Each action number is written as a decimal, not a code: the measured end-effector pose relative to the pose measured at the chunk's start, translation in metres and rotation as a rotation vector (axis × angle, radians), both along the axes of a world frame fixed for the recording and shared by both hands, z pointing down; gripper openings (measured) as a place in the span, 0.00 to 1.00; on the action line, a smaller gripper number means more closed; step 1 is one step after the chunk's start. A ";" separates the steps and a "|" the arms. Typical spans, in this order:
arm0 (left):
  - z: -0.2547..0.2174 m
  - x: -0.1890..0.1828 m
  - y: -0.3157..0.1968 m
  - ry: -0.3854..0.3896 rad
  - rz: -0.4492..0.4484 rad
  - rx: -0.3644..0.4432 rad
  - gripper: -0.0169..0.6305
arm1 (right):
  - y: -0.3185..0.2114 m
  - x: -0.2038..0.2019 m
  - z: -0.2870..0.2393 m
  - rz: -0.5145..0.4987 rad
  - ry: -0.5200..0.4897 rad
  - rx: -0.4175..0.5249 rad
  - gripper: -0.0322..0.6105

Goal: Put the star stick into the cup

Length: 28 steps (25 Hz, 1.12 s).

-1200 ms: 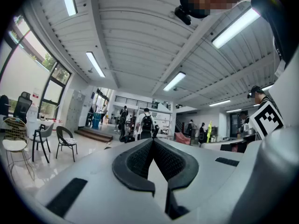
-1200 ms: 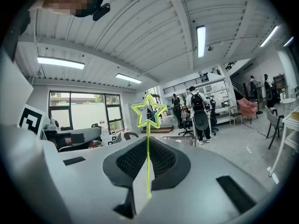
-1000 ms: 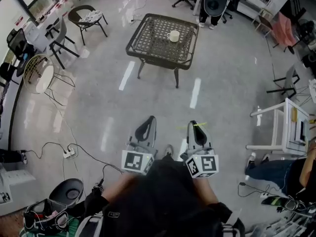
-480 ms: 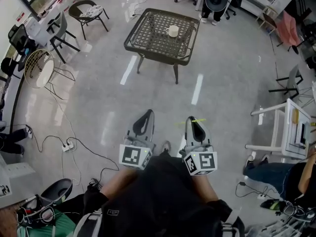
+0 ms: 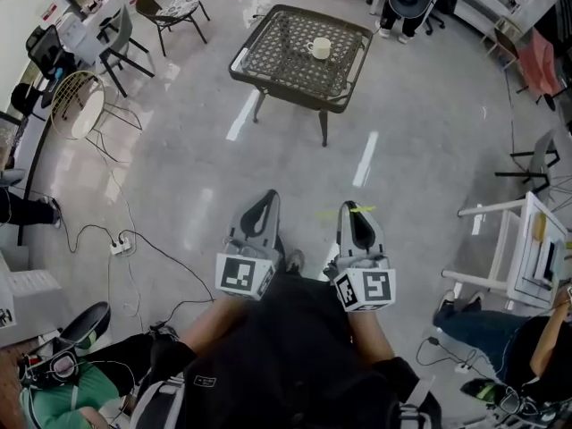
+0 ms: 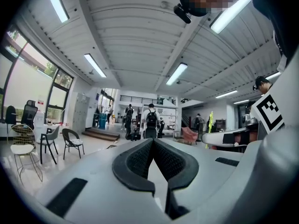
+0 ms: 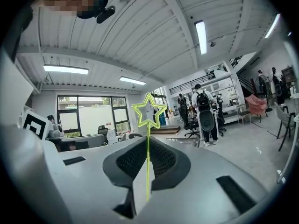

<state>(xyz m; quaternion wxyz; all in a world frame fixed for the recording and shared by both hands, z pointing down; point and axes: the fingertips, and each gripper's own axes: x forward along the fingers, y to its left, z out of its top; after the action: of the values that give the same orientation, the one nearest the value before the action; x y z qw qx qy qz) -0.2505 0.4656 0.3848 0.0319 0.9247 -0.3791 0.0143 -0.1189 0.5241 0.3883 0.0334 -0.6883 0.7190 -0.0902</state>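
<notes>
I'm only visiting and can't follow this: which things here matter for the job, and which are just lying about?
For the job: star stick, clamped in the right gripper; white cup on the mesh table ahead.

Lying about: black chair; power strip on the floor; left gripper, shut and empty.

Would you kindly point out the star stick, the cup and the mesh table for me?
star stick (image 7: 148, 157), right gripper view, on its stem.
cup (image 5: 319, 48), head view, on its white body.
mesh table (image 5: 284, 63), head view, on bare mesh top.
</notes>
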 end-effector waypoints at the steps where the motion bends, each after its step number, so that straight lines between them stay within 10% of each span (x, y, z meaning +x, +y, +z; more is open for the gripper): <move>1: 0.000 0.002 -0.003 0.002 -0.002 -0.003 0.05 | -0.002 0.003 0.001 0.002 -0.004 -0.001 0.08; 28: 0.006 0.120 -0.298 0.045 0.074 -0.052 0.05 | -0.286 0.105 0.008 0.060 0.031 -0.068 0.08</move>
<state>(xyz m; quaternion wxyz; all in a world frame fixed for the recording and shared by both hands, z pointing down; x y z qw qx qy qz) -0.1302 0.1676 0.3909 0.0638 0.9371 -0.3433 0.0043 -0.0143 0.2380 0.3965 0.0014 -0.7115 0.6951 -0.1029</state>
